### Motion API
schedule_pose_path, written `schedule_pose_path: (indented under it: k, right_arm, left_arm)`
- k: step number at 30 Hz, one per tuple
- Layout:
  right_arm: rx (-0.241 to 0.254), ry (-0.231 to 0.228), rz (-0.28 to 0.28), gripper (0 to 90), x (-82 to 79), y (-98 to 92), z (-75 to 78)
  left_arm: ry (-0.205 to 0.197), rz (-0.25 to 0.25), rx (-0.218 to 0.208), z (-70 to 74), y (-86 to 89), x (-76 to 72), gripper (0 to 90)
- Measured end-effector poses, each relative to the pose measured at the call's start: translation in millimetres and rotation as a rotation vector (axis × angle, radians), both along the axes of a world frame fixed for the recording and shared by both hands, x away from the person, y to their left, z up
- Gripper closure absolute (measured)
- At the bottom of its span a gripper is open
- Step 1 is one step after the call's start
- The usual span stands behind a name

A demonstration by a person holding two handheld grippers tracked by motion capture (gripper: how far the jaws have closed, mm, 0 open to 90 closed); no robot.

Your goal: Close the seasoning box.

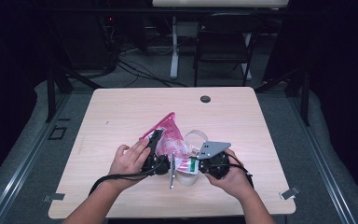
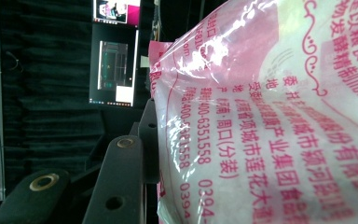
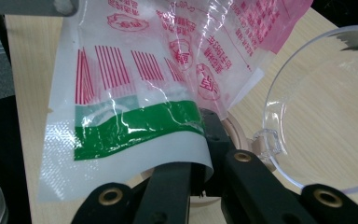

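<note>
Holding the pink printed bag point(image 1: 168, 135) between them near the worktop's point(image 1: 121, 107) front edge, the left hand-held gripper point(image 1: 154, 148) clamps its upper part half-closed and the right hand-held gripper point(image 3: 200, 154) pinches its sealed end tight; next, I judge, tip it over the clear container point(image 3: 326, 126).

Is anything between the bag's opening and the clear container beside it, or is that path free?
Nothing visible blocks it. The right gripper is shut on the green-banded edge of the pink bag, and the clear container lies just beside that edge on the table with only bare wood between. The left gripper holds the bag's far side.

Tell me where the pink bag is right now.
In the high view the pink bag is held above the table's middle, between the left gripper and right gripper.
</note>
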State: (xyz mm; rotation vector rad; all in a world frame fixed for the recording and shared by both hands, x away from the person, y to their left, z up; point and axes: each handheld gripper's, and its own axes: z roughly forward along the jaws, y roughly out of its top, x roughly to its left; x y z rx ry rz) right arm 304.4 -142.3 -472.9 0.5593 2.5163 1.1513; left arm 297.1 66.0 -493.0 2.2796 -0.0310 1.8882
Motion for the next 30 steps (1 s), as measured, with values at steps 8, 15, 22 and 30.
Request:
schedule_pose_path:
  k: [8,15,22,30]
  right_arm:
    - [0.007,-0.009,0.004,90.0,-1.7,1.9,2.2]
    - [0.013,-0.021,0.003,90.0,-3.4,2.1,4.9]
    - [0.021,-0.021,0.003,90.0,-3.4,2.3,5.1]
    - [0.018,-0.023,0.006,90.0,-4.0,3.6,5.2]
  left_arm:
    - [0.0,0.004,-0.01,1.6,3.0,0.8,63.9]
    - [0.007,0.007,-0.019,0.9,3.8,0.6,63.7]
    - [0.013,0.009,-0.027,-0.2,4.5,1.8,63.3]
    - [0.031,0.018,-0.05,-2.1,6.7,0.5,63.4]
